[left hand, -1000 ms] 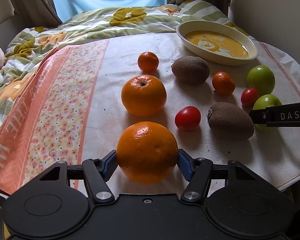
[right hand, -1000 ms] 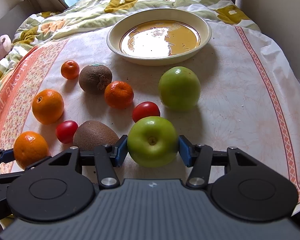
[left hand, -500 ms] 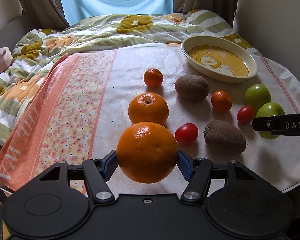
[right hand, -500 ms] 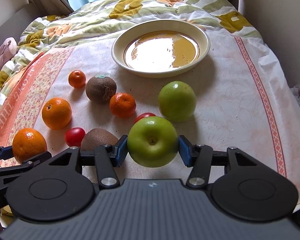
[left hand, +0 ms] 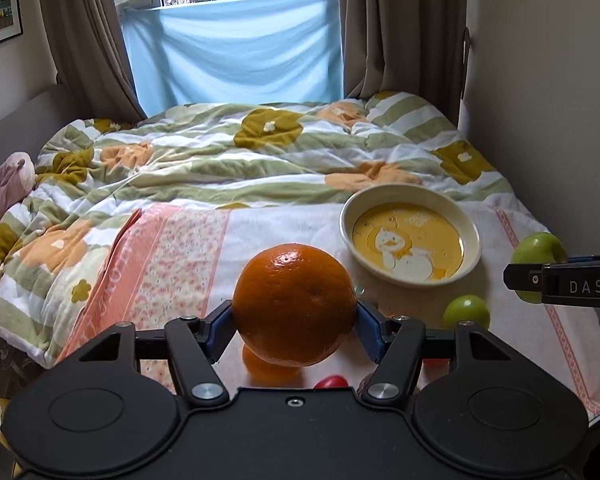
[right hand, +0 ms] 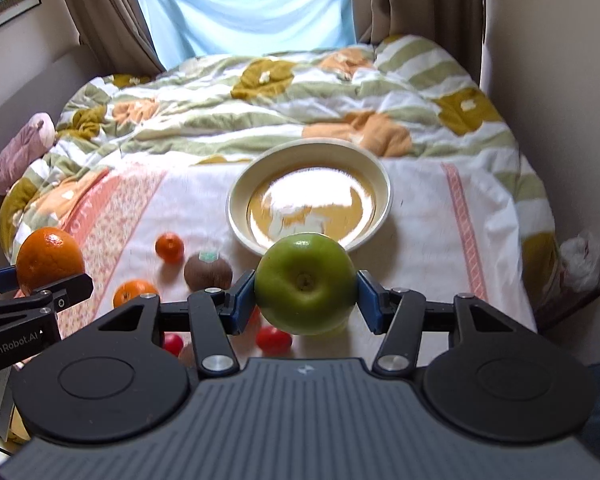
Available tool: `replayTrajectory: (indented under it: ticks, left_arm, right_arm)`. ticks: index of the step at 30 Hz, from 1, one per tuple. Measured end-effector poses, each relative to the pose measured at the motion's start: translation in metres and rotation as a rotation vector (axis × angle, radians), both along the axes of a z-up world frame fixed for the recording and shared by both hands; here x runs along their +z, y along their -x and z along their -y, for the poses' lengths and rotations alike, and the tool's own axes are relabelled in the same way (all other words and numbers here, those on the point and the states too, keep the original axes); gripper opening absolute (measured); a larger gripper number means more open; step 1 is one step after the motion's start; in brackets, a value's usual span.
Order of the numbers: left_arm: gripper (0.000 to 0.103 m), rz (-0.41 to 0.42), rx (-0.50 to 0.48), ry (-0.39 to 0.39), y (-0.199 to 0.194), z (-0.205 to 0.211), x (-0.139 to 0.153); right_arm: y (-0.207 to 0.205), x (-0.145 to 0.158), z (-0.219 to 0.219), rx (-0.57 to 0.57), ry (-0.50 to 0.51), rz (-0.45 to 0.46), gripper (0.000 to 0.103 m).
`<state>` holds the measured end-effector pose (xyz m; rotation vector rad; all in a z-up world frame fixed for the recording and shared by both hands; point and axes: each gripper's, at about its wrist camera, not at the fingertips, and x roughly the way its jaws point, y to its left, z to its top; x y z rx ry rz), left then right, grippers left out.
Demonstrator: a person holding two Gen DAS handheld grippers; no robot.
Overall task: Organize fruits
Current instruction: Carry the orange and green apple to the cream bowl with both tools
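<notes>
My left gripper (left hand: 294, 322) is shut on a large orange (left hand: 294, 304), held in the air above the table. My right gripper (right hand: 306, 294) is shut on a green apple (right hand: 306, 282), also lifted, just in front of the cream bowl (right hand: 236, 196). In the left wrist view the bowl (left hand: 472, 224) lies ahead to the right, with the held apple (left hand: 538, 248) at the far right edge. A second green apple (left hand: 466, 312) rests on the cloth. The right wrist view shows the held orange (right hand: 50, 258) at the left edge.
On the cloth lie a small mandarin (right hand: 170, 246), a kiwi (right hand: 208, 272), another orange (right hand: 134, 292) and red tomatoes (right hand: 274, 340). A rumpled flowered duvet (left hand: 220, 152) covers the bed behind. A wall (left hand: 560, 80) stands close on the right.
Both grippers have risen off the table with their fruit still held; the cloth and loose fruits have dropped lower in view and the window has come into sight.
</notes>
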<state>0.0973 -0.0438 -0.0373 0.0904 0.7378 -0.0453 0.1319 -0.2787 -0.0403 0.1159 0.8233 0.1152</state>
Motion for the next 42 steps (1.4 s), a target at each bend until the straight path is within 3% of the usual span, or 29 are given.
replayTrajectory:
  ticks: [7, 14, 20, 28, 34, 42]
  left_arm:
    - [0.067, 0.054, -0.082, 0.012, -0.047, 0.016, 0.018]
    - [0.067, 0.039, -0.222, 0.022, -0.104, 0.033, 0.012]
    - [0.067, -0.005, -0.333, 0.006, -0.149, 0.051, -0.01]
    - [0.067, -0.096, -0.444, -0.046, -0.204, 0.073, -0.063]
    - [0.067, -0.131, -0.491, -0.084, -0.229, 0.087, -0.093]
    - [0.067, -0.141, -0.532, -0.141, -0.25, 0.101, -0.111]
  right_arm:
    - [-0.033, 0.027, 0.02, -0.05, 0.001, 0.055, 0.068]
    - [-0.075, 0.025, 0.028, -0.123, -0.017, 0.046, 0.068]
    - [-0.117, 0.006, 0.034, -0.184, -0.038, 0.001, 0.068]
    - [-0.158, -0.03, 0.032, -0.232, -0.034, -0.064, 0.068]
    - [-0.179, -0.05, 0.03, -0.254, -0.028, -0.092, 0.068]
    - [-0.195, -0.066, 0.032, -0.268, -0.038, -0.118, 0.068]
